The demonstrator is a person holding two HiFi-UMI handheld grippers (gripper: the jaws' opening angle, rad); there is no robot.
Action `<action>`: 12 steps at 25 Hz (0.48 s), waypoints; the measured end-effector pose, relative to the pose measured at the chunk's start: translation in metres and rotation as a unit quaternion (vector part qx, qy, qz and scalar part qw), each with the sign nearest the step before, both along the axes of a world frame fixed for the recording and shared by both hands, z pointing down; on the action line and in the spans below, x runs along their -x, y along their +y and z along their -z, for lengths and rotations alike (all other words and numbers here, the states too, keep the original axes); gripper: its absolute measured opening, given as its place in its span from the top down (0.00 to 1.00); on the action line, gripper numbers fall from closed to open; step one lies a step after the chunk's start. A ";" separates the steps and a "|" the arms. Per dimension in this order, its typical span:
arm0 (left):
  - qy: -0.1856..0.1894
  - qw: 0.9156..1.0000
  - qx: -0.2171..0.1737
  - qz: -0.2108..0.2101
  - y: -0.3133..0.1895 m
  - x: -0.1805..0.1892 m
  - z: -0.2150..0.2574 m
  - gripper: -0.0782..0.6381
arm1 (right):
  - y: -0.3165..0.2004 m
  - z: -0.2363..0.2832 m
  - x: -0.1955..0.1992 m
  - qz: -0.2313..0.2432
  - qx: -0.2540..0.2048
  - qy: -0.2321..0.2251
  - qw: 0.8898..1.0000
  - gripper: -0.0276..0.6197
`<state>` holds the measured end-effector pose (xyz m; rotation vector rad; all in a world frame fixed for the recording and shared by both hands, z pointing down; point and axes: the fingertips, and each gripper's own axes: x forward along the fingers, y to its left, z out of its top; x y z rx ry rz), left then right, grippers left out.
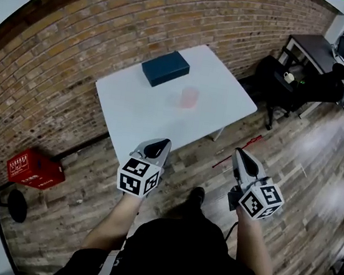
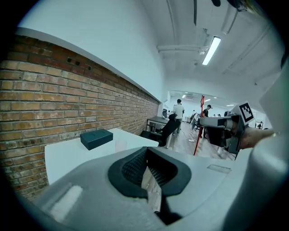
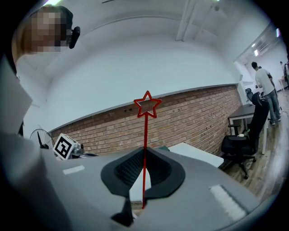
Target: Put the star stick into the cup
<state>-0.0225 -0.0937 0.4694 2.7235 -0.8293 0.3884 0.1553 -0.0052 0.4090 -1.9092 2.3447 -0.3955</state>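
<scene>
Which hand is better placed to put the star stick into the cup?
Right. The right gripper is shut on the star stick; the left gripper holds nothing. Both are similarly short of the cup.

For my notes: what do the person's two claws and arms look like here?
The left claw and right claw are grey, tapered shells with black ribbed pads. Each carries a white cube with black square markers. The forearms are bare; the clothing is dark.

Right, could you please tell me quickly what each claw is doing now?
Left claw: closed, nothing in it.
Right claw: closed on the thin red star-topped stick.
</scene>
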 end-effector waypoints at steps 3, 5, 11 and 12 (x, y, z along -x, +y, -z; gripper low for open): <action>-0.007 1.000 0.005 0.004 -0.025 -0.033 -0.002 0.88 | -0.030 -0.009 -0.031 0.008 0.010 -0.015 1.000 0.94; -0.011 1.000 0.010 0.008 -0.043 -0.052 -0.001 0.88 | -0.050 -0.014 -0.053 0.012 0.018 -0.027 0.999 0.94; -0.031 0.999 0.015 0.027 -0.087 -0.097 -0.004 0.88 | -0.100 -0.019 -0.105 0.029 0.021 -0.040 0.999 0.94; -0.033 0.999 0.014 0.028 -0.090 -0.104 -0.004 0.88 | -0.105 -0.020 -0.112 0.032 0.023 -0.042 0.998 0.94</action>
